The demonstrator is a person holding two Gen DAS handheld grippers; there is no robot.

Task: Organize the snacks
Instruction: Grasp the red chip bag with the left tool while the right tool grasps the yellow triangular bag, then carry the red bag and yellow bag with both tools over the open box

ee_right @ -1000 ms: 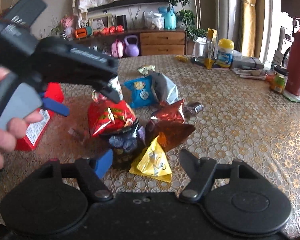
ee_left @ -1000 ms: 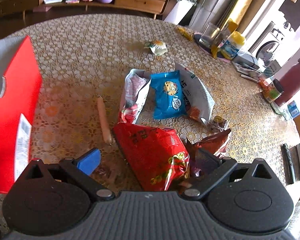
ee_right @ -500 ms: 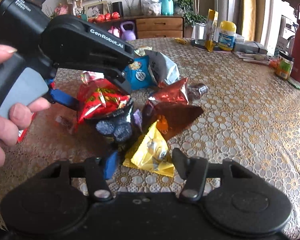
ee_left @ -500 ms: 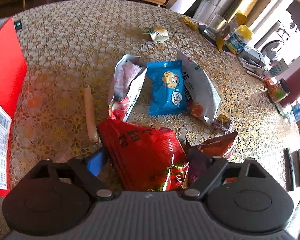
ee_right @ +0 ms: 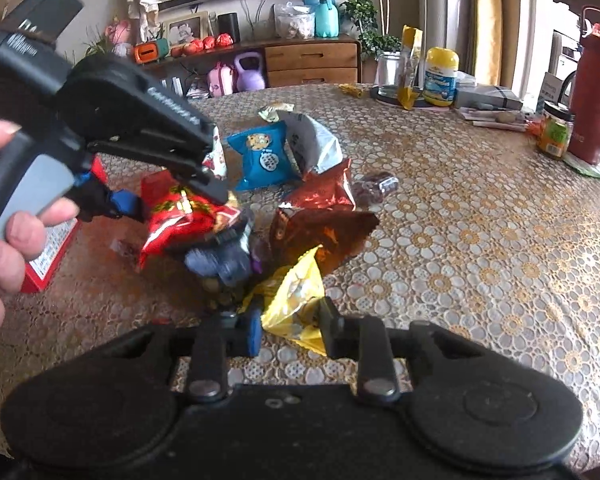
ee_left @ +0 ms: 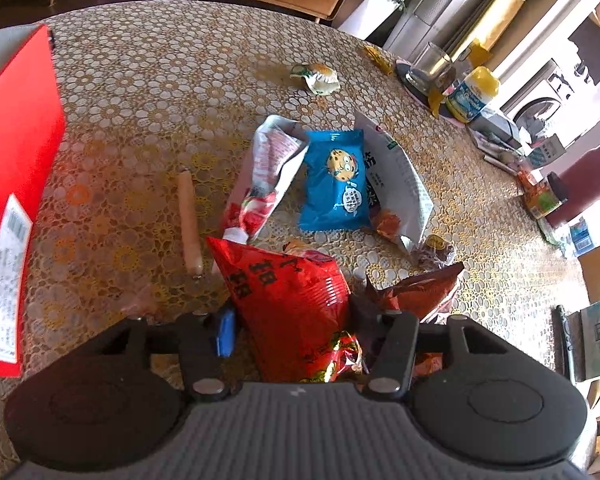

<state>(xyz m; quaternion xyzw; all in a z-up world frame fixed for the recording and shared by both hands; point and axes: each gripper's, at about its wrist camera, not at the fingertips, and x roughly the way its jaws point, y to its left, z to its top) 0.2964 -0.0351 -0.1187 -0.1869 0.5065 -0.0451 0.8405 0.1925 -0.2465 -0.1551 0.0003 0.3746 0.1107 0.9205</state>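
Both claws have just been closing: the left claw (ee_left: 300,340) pinches the red snack bag (ee_left: 284,304) running toward 11 o'clock, the right claw (ee_right: 290,328) nips the yellow packet (ee_right: 296,300) at 12 on the table (ee_right: 460,240).

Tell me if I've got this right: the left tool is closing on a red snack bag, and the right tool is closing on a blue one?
Not quite. The right wrist view shows the right tool closing on a yellow snack bag, not a blue one. The left tool is indeed closing on the red snack bag.

Left gripper (ee_left: 300,332) is angling downward, jaws just closing with a red bag between them. Right gripper (ee_right: 290,326) is closing likewise on a yellow packet.
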